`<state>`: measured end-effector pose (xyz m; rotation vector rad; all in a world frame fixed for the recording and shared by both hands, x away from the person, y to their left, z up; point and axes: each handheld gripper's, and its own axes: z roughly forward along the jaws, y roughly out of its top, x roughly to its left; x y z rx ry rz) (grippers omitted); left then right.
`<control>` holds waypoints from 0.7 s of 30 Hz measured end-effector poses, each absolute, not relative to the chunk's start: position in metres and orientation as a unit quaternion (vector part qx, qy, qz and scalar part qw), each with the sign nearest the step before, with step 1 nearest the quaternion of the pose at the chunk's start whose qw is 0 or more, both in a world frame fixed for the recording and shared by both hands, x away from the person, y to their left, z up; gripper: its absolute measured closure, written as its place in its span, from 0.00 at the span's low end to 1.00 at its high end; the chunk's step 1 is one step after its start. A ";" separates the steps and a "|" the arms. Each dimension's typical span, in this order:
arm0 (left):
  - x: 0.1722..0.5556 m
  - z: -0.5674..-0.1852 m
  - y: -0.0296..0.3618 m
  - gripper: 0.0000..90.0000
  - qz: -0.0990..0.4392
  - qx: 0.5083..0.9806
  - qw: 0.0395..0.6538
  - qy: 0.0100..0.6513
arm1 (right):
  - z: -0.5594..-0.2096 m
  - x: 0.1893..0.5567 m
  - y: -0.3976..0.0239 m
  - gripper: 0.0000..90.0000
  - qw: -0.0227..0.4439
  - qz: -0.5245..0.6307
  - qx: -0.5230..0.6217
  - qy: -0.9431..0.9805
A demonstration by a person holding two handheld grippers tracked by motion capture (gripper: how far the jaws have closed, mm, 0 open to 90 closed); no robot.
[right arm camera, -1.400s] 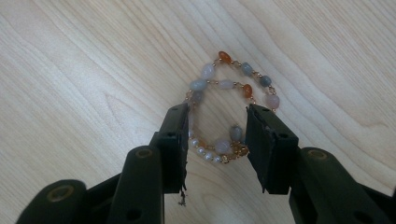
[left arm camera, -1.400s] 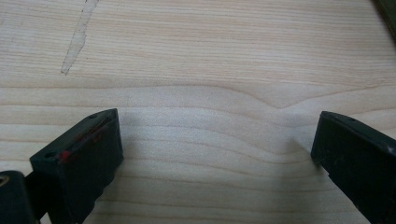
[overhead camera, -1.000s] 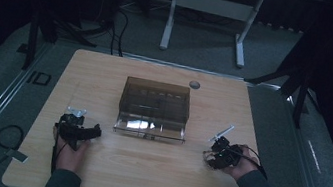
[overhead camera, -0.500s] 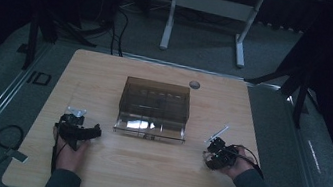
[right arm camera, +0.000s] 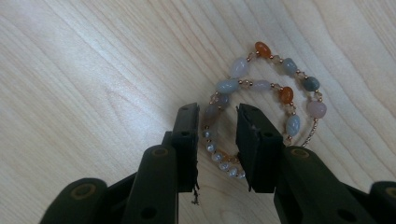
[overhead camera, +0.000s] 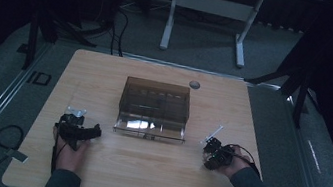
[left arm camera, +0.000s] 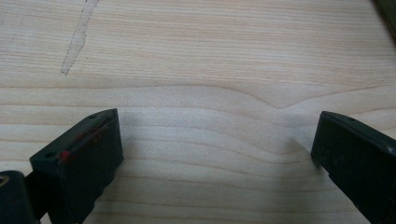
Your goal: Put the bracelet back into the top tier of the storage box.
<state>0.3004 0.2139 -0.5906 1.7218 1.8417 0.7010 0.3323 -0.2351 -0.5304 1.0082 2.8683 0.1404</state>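
Now right tongs [right arm camera: 217,123] nearer box [overhead camera: 153,107]

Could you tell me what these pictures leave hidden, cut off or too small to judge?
- Beaded bracelet of grey, orange and pearl beads: in the right gripper view the right gripper covers part of the strand, so a firm pinch is uncertain.
- Smoky transparent plastic box: high view too dim for its contents.
- Small round grey object: too small to identify.
- Left gripper: jaw bases cut off by the frame's bottom edge.

Smoky clear box [overhead camera: 153,107] mid-table [overhead camera: 107,74], hand-held gripper [overhead camera: 78,130] each side
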 end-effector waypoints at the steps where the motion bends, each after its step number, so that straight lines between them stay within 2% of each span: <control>1: 0.300 -0.591 0.214 0.02 0.259 0.635 0.259 0.680 | -0.531 0.333 -0.235 0.77 0.047 0.044 0.331 0.941; 15: 0.300 -0.591 0.214 0.02 0.259 0.634 0.260 0.680 | -0.534 0.335 -0.232 0.86 0.027 0.024 0.342 0.939; 21: 0.300 -0.591 0.214 0.02 0.259 0.634 0.260 0.680 | -0.534 0.340 -0.233 0.93 0.022 0.018 0.346 0.938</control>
